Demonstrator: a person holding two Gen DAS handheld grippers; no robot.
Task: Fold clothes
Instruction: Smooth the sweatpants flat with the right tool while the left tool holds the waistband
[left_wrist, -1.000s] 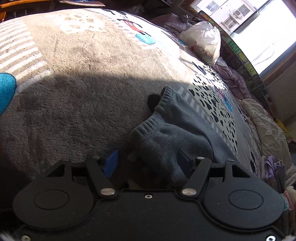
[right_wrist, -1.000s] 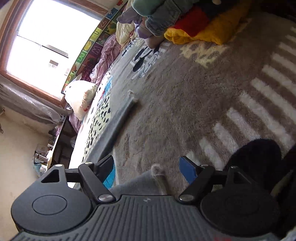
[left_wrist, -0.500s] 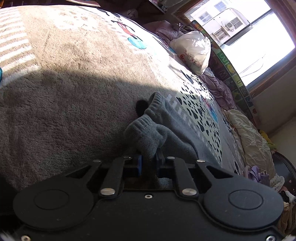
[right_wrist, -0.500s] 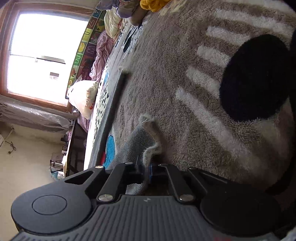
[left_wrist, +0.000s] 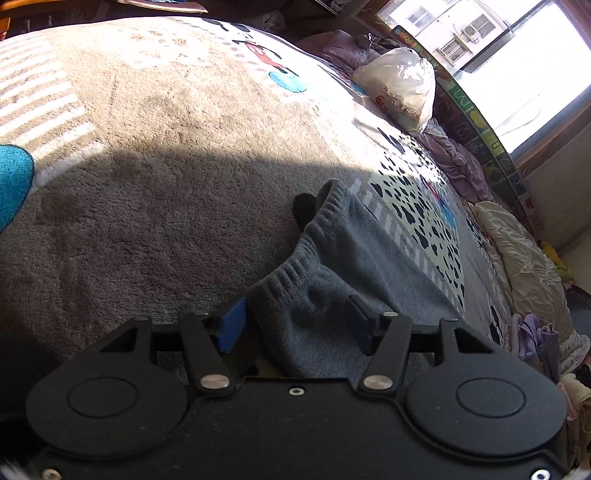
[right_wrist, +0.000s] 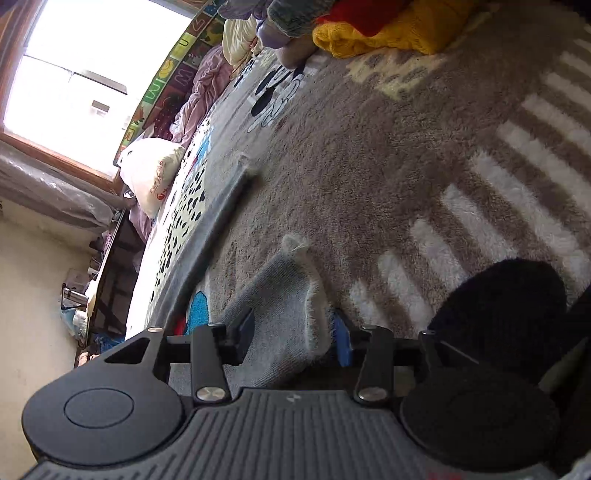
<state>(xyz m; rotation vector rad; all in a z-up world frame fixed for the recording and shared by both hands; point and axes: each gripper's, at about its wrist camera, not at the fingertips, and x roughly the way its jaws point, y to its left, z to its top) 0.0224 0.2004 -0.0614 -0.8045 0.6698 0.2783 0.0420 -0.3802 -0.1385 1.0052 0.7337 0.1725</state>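
A big fuzzy brown blanket (left_wrist: 155, 192) covers the bed, with white stripes, blue spots and cartoon pictures on it. Part of it is in sun and part in shade.

Closest to us in the left wrist view is the left gripper (left_wrist: 295, 325). Its jaws are opening, and the pads do not press on anything. The grey knitted garment (left_wrist: 332, 280) lies between them, with its ribbed edge bunched up right at the fingers. It rests on the blanket by itself.

In the right wrist view the right gripper (right_wrist: 293, 336) is opening too. A pale, fuzzy-edged corner of the same grey garment (right_wrist: 284, 306) sits between its jaws, loose and not pinched. A long grey strip of cloth runs away from it along the bed.

So it looks like one fold has just been laid down and both ends are being let go. The garment is still lumpy and not a neat flat shape, so I think more folds and some smoothing are left.

Farther away there is a white plastic bag (left_wrist: 399, 88) near the window (left_wrist: 509, 55), and purple and cream bedding along the wall. In the right view a pile of yellow and red clothes (right_wrist: 388, 26) waits at the far end. Those are not folded yet.
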